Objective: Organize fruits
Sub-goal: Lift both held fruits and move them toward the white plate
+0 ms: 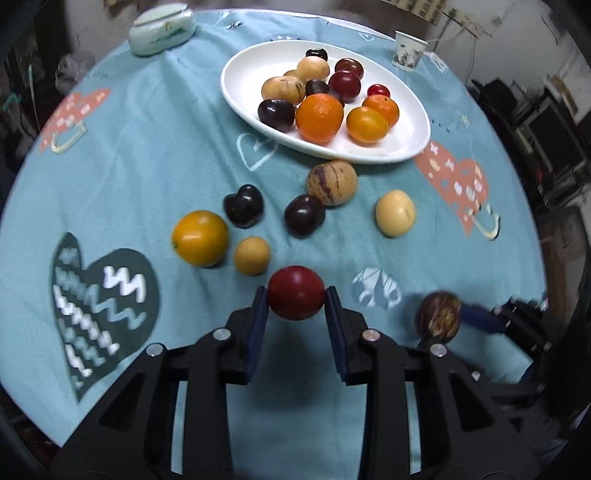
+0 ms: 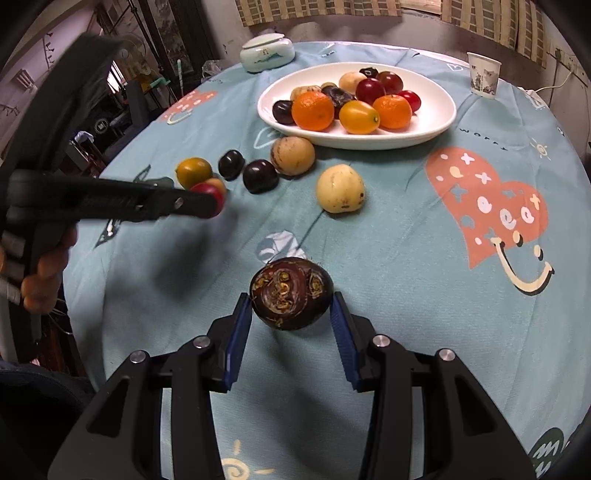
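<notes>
Your left gripper (image 1: 296,295) has its blue pads pressed on both sides of a round dark-red plum-like fruit (image 1: 296,292), jaws nearly closed on it, just above the cloth. Your right gripper (image 2: 291,304) holds a dark brown water-chestnut-like bulb with a rough scarred top (image 2: 291,297); its left pad touches the bulb, its right pad looks a hair off, jaws partly open around it.

Loose fruit lies ahead of you on the cloth: a yellow-orange round tomato-like fruit (image 1: 200,238), a small tan round fruit (image 1: 252,255), two dark purple plums (image 1: 243,205) (image 1: 304,215), a striped beige melon-like fruit (image 1: 331,182) and a pale yellow egg-shaped fruit (image 1: 395,213).

Past them sits a white oval ceramic dish (image 1: 406,147) filled with oranges, red, dark and tan fruit.

Everything rests on a round table under a light teal cloth (image 1: 166,147) printed with coral and dark green hearts. At the far edge stand a white-green lidded ceramic jar (image 1: 161,32) and a white paper cup (image 1: 408,50).

Your hand (image 2: 40,273) shows at the left edge of the right view. Round the table it's dim and cluttered; bamboo blind (image 2: 317,9) on the back wall.
</notes>
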The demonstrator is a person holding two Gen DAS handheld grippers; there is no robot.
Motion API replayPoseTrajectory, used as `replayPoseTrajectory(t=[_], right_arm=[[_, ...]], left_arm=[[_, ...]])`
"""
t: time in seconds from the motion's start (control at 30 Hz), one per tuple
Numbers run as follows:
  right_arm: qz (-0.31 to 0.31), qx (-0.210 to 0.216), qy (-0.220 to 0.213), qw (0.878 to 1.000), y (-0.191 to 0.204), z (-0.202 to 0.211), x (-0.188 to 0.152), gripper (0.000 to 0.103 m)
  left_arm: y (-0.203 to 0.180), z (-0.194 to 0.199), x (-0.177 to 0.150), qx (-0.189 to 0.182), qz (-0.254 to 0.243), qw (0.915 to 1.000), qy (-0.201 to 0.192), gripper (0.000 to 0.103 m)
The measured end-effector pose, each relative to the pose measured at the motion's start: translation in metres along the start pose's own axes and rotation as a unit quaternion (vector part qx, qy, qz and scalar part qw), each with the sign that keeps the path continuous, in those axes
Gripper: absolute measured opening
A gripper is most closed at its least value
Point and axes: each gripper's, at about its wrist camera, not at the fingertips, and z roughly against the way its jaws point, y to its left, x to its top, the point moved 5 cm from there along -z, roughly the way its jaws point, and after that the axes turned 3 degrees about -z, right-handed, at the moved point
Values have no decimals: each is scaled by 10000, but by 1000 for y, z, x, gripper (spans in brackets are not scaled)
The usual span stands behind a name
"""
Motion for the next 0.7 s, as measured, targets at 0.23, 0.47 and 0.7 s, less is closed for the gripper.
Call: replayPoseTrajectory(t=[0.23, 0.47, 0.7], right_arm=[[-229, 190, -246, 9993, 23, 3, 6, 44], [-393, 194, -404, 9982, 43, 10, 4, 44], [-624, 90, -488, 9968, 54, 16, -3, 44]], left_arm=[[-1, 12, -16, 765, -822, 9936, -82, 32], [3, 26, -16, 689, -1080, 9915, -232, 32], [4, 29, -15, 487, -1298, 9899, -289, 32]])
